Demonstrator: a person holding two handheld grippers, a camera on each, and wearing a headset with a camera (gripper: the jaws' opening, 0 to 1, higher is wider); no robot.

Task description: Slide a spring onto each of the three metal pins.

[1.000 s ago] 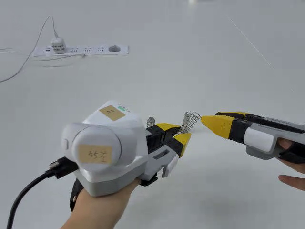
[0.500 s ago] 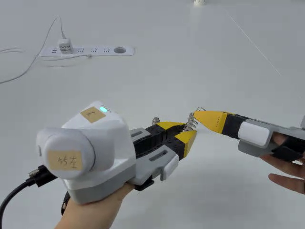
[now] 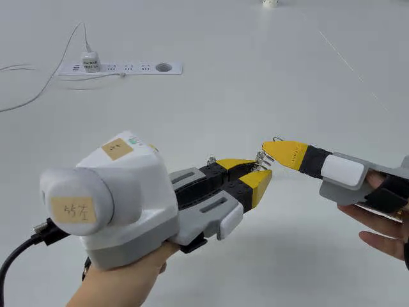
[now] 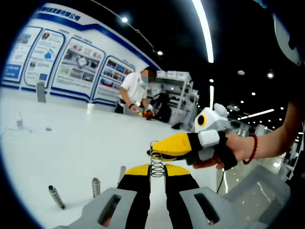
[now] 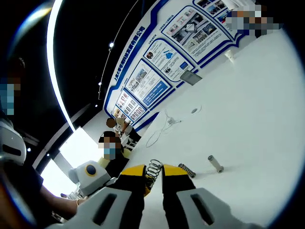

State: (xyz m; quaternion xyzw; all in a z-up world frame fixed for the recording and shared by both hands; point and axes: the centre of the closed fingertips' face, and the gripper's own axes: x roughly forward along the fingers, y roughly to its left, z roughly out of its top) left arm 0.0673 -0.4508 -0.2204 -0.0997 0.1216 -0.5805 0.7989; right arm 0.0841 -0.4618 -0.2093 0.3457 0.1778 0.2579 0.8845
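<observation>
A small steel spring (image 4: pixel 156 164) stands between the yellow tips of my left gripper (image 4: pixel 157 170), which is shut on its lower end. My right gripper (image 4: pixel 159 148) comes in from the right and is shut on the spring's upper end. In the head view the two grippers meet tip to tip, the left gripper (image 3: pixel 252 174) and the right gripper (image 3: pixel 273 148), with the spring (image 3: pixel 263 158) between them. In the right gripper view the spring (image 5: pixel 153 168) sits between my right gripper (image 5: pixel 153 172) jaws. On the table beyond stand a bare pin (image 5: pixel 215 163) and a spring-covered pin (image 5: pixel 187 169).
A white power strip (image 3: pixel 124 67) with a plugged-in adapter and a cable lies at the far left of the white table (image 3: pixel 223 96). A spring-wrapped pin (image 4: pixel 56 196), another wrapped pin (image 4: pixel 96 186) and a plain pin (image 4: pixel 122 172) stand left of my left jaws. People work at a far bench.
My right gripper has come in from the right and shut on the free end of the spring that the left gripper holds. Both grippers have shifted slightly lower in the head view.
</observation>
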